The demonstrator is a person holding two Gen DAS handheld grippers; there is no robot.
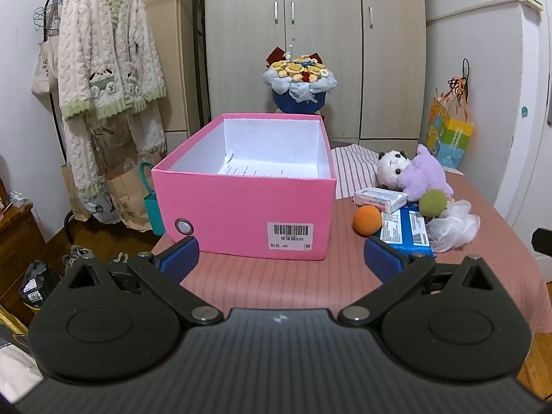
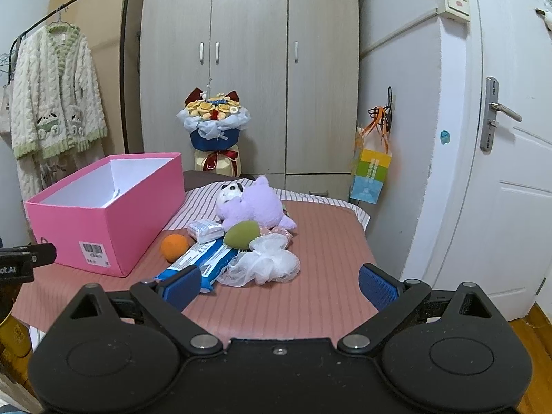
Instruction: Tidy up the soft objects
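so, both idle: left hand-held gripper (image 1: 281, 258) and right hand-held gripper (image 2: 279, 284) spread, empty. pink box (image 1: 241, 214) at 12 o'clock of left; soft pile, mesh puff (image 2: 264, 262) nearest, at 12 of right. judgement: pinch puff mid-bulk, lift clear.

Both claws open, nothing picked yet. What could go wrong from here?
1. The white mesh pouf lies against the blue pack; its netting may snag a finger of the right claw and drag neighbours.
2. The orange ball and green sponge look free to roll if nudged.
3. The pink box seems light; the left claw could shove it.
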